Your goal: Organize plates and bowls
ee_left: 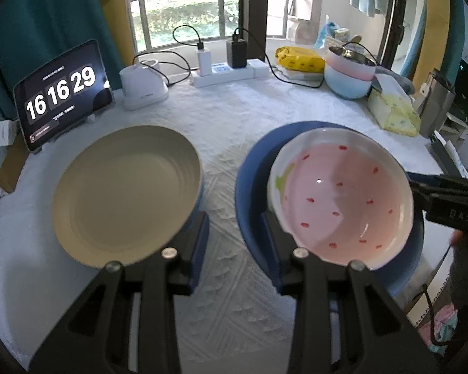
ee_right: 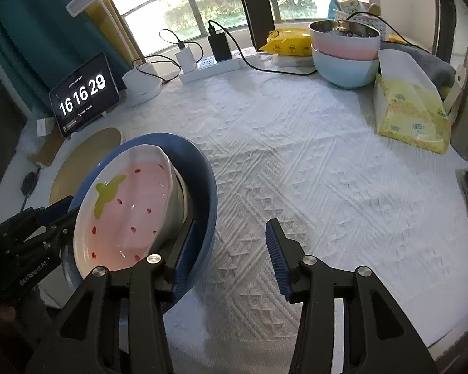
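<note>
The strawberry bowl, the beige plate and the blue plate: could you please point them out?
strawberry bowl [ee_left: 340, 196], left wrist view, pink inside.
beige plate [ee_left: 124, 193], left wrist view, flat centre.
blue plate [ee_right: 202, 174], right wrist view, far rim.

White quilted tablecloth [ee_right: 296, 162], beige plate [ee_left: 124, 193], tablet [ee_left: 62, 93], tissue pack [ee_right: 411, 115]

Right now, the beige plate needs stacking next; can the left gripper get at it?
Probably yes: the beige plate lies bare on the tablecloth right beside the left gripper, nothing on it; the open jaws seem to straddle the blue bowl's rim.

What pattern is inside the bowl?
Pink strawberry bowl: red seed marks, green leaf; clearest in left wrist view.
</note>
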Demonstrator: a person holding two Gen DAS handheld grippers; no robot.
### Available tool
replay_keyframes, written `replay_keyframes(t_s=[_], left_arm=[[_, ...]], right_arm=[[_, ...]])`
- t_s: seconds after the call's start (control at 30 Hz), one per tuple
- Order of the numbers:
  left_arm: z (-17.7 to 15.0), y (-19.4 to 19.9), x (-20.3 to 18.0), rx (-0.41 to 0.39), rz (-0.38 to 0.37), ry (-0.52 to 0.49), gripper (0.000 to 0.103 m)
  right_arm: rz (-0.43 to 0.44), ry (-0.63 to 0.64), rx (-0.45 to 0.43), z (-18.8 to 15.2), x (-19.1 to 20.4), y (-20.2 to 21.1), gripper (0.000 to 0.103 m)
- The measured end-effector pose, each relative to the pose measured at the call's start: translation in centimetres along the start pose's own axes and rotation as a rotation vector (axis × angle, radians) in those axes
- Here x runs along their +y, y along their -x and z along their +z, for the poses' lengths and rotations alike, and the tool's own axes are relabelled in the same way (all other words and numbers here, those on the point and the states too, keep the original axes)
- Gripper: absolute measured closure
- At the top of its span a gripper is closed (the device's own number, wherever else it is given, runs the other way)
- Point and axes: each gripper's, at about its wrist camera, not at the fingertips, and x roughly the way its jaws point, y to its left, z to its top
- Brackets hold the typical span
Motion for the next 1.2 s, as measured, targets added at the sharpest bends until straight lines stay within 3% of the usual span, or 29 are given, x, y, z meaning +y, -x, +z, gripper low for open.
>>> replay_keyframes(t_s=[0.07, 0.23, 0.5, 0.7, 0.8, 0.87, 1.2], left_arm=[[-0.1, 0.1, -0.1, -0.009, 0.004, -0.001, 0.067], [-0.3, 0.3, -0.4, -0.037, 0.034, 0.004, 0.067], [-0.8, 0.4, -0.3, -0.081, 0.015, 0.030, 0.071], [-0.9, 0.6, -1.2, -0.101, 0.016, 0.003, 0.087], [-0.9, 0.8, -1.2, -0.110, 0.018, 0.003, 0.088], [-0.9, 0.9, -1.1, -0.115, 0.008, 0.013, 0.089], [-1.0, 1.0, -0.7, -0.117, -0.026, 0.036, 0.090]], right_arm=[[-0.007, -0.014, 0.012, 0.1, -0.2, -0.2, 0.046], [-0.031, -0.031, -0.001, 0.0, -0.1, -0.5, 0.046], [0.010, -0.093, -0.110, -0.8, -0.8, -0.4, 0.046], [0.047, -0.125, -0.080, -0.5, -0.8, -0.6, 0.058], [0.059, -0.109, -0.074, -0.4, -0.2, -0.5, 0.073], [0.064, -0.079, -0.079, -0.4, 0.6, -0.5, 0.092], [0.046, -0.099, -0.089, -0.5, 1.0, -0.3, 0.093]])
